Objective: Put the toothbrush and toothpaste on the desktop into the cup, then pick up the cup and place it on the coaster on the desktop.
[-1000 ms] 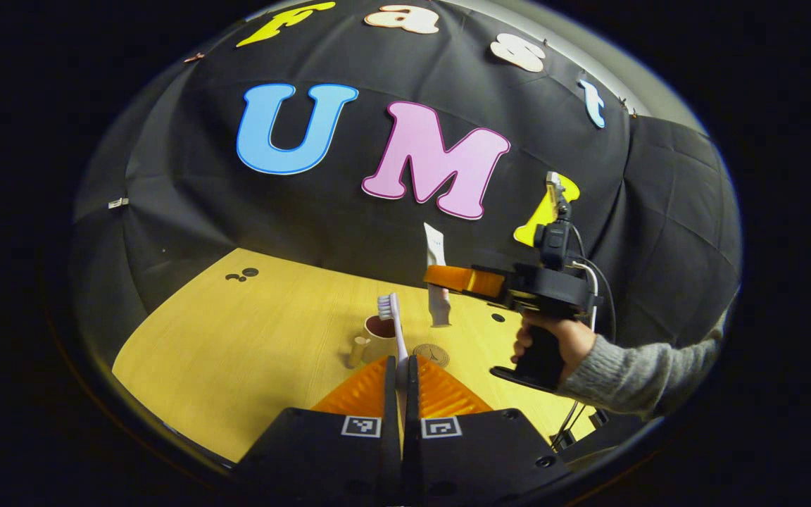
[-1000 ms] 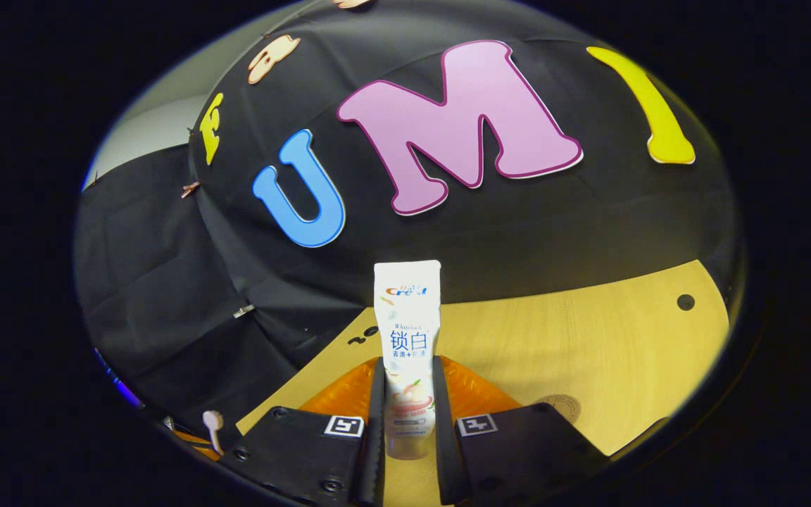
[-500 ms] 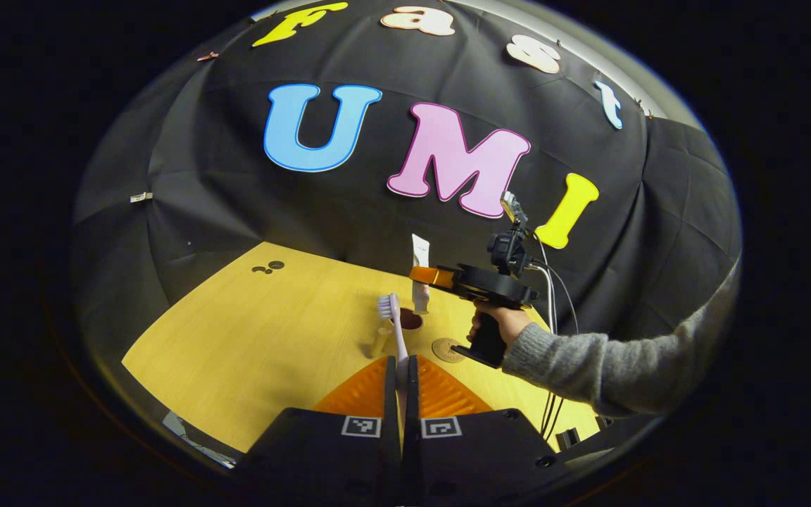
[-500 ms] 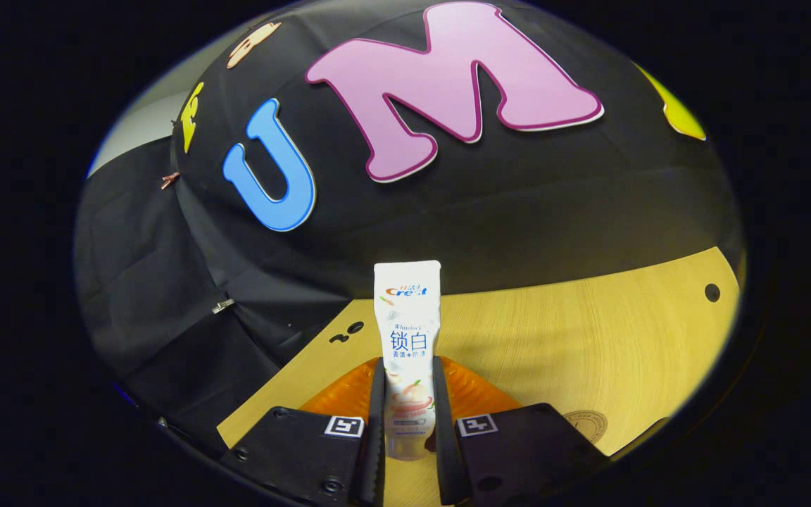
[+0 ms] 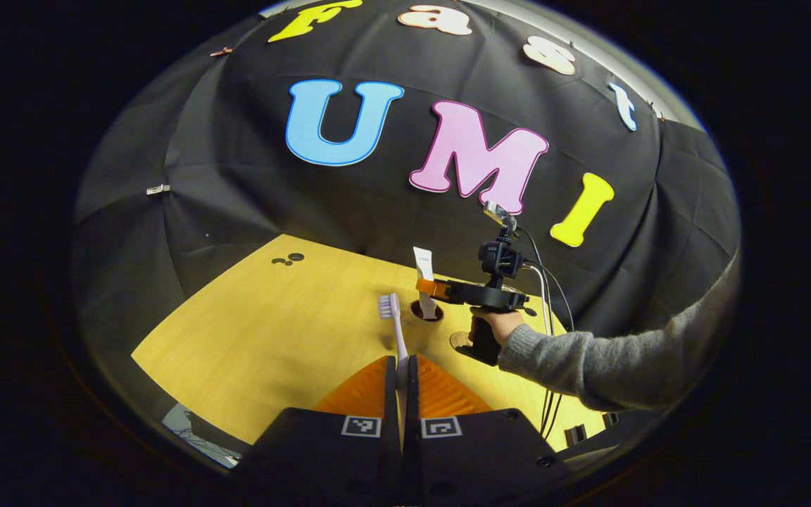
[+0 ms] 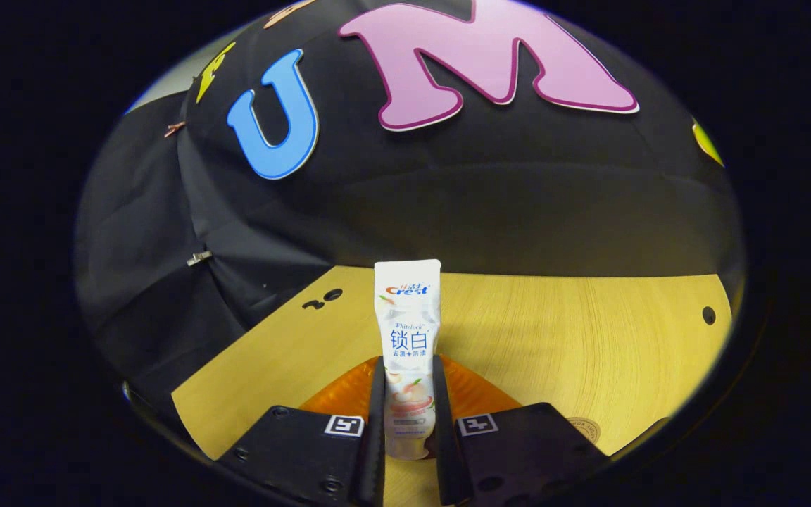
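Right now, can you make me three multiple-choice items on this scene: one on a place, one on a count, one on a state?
1. Where is the toothpaste's lower end?
A. flat on the desk
B. over the cup
C. on the coaster

2. How many grippers hold something?
A. none
B. one
C. two

3. How does the toothbrush stand?
A. head up
B. head down
C. lying on the desk

Key: 1 B, the left gripper view shows the tube upright at the cup's mouth. 2 C, the right gripper clamps the toothpaste, the left gripper the toothbrush. 3 A, its bristles are above the fingers.
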Demonstrator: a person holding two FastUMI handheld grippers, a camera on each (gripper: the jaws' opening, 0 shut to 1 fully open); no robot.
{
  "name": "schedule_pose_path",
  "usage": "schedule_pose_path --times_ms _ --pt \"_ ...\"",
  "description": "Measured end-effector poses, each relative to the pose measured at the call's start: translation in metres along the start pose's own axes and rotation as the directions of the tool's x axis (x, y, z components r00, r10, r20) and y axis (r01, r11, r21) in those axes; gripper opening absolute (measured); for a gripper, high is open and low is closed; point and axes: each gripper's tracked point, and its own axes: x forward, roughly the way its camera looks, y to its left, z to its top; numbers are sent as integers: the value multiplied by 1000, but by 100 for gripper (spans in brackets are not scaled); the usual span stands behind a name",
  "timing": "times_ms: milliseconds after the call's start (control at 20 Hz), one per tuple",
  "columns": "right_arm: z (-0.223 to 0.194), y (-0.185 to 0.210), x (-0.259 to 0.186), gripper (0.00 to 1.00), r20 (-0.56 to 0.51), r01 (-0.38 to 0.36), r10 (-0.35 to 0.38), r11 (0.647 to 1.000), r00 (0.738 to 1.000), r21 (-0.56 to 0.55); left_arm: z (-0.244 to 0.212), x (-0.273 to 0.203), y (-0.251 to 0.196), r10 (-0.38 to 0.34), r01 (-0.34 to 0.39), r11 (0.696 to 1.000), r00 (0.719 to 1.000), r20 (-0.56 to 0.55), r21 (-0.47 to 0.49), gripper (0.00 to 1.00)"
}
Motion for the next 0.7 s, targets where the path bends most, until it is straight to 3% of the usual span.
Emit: schedule_pose_path --times_ms 100,200,350,400,450,550,700 --pt "-4 -1 3 29 -11 17 -17 1000 1000 -21 0 0 2 1 -1 1000 1000 -2 6 6" --pt "-8 -3 3 36 -23 21 -22 999 999 -28 0 0 3 0 0 1000 1000 -4 9 6" --pt "-21 -6 1 39 -72 28 -30 999 997 -32 2 6 2 -10 10 1000 1000 -5 9 6" --pt "-24 -5 1 35 -80 22 -25 999 996 -38 3 8 0 -18 18 1000 1000 -4 9 6" --pt "-25 -4 -2 43 -87 12 -16 999 996 -48 4 13 -2 -27 27 1000 1000 -4 11 6" --pt "-34 1 -11 47 -117 -4 -4 998 993 -70 10 27 -6 -53 53 998 999 6 23 6" --pt "-37 3 -18 43 -127 -25 19 998 992 -50 26 58 -15 -103 101 994 994 29 46 6"
